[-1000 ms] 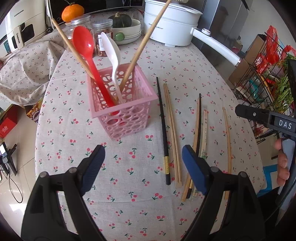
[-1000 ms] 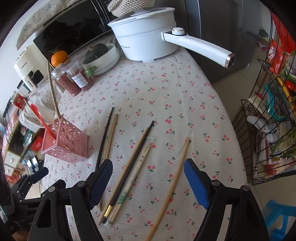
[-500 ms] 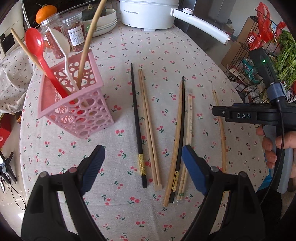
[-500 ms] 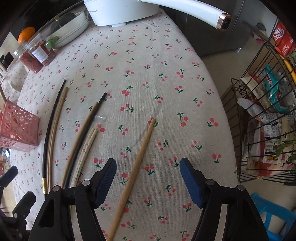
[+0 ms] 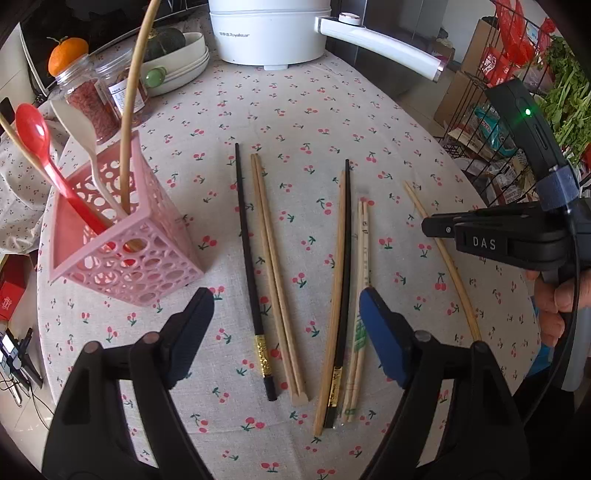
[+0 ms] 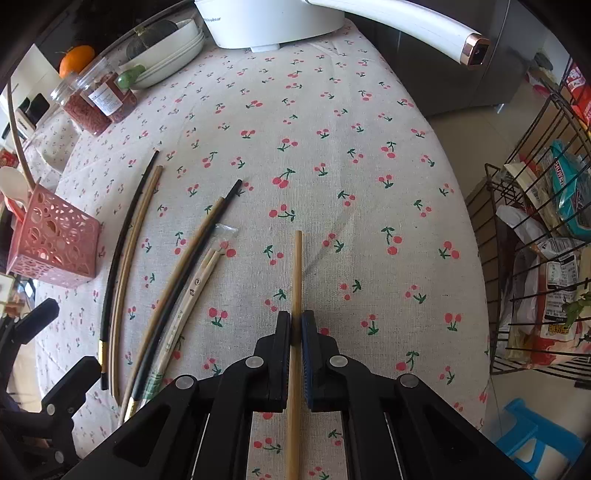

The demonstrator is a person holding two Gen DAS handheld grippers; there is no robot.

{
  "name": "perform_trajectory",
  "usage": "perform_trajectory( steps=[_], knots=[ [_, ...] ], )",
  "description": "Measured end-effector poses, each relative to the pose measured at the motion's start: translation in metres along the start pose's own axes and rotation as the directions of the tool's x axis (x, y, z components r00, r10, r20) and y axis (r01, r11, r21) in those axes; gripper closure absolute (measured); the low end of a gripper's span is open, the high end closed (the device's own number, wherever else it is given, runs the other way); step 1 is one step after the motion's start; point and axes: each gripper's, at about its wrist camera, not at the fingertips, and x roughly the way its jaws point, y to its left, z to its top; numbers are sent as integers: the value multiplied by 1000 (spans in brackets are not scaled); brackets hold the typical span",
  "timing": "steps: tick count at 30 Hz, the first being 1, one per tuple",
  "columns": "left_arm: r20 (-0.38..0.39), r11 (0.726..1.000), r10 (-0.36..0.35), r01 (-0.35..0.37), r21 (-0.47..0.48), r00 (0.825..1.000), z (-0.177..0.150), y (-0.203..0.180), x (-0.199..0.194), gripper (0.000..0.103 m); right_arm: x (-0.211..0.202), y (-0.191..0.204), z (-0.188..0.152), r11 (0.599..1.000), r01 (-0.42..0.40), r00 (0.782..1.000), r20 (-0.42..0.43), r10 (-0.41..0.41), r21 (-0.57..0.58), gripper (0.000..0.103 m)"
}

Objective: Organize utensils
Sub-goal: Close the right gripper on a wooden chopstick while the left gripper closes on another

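A pink perforated basket (image 5: 122,254) at the table's left holds a red spoon (image 5: 37,140), a white spoon (image 5: 79,129) and long wooden chopsticks. Several chopsticks lie side by side on the cherry-print cloth: a black one (image 5: 251,266), a wooden pair (image 5: 275,273), a wood and black pair (image 5: 341,280) and a wrapped pair (image 5: 362,295). My right gripper (image 6: 296,325) is shut on the single wooden chopstick (image 6: 296,273) at the right, which also shows in the left wrist view (image 5: 443,258). My left gripper (image 5: 286,325) is open and empty above the near ends of the chopsticks.
A white electric pot (image 5: 269,29) with a long handle stands at the back. Two jars (image 5: 92,107), an orange (image 5: 66,59) and stacked white bowls (image 5: 181,62) sit at the back left. A wire rack (image 6: 535,240) with packets stands off the table's right edge.
My right gripper has come down over the single wooden chopstick and shut on it. My left gripper has shifted right, from facing the basket to above the chopsticks, still open.
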Motion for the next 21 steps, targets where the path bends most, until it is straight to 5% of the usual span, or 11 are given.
perform_trajectory(
  steps=[5, 11, 21],
  knots=[
    [-24, 997, -71, 71, -19, 997, 20, -12, 9, 53, -19, -8, -2, 999, -33, 999, 43, 33, -7, 98],
    [-62, 997, -72, 72, -2, 995, 49, -27, 40, 90, -28, -25, -1, 997, -75, 996, 52, 74, 10, 97],
    [-112, 999, -41, 40, -17, 993, 60, -32, 69, 94, -38, -41, 3, 992, -122, 990, 68, 120, 37, 97]
  ],
)
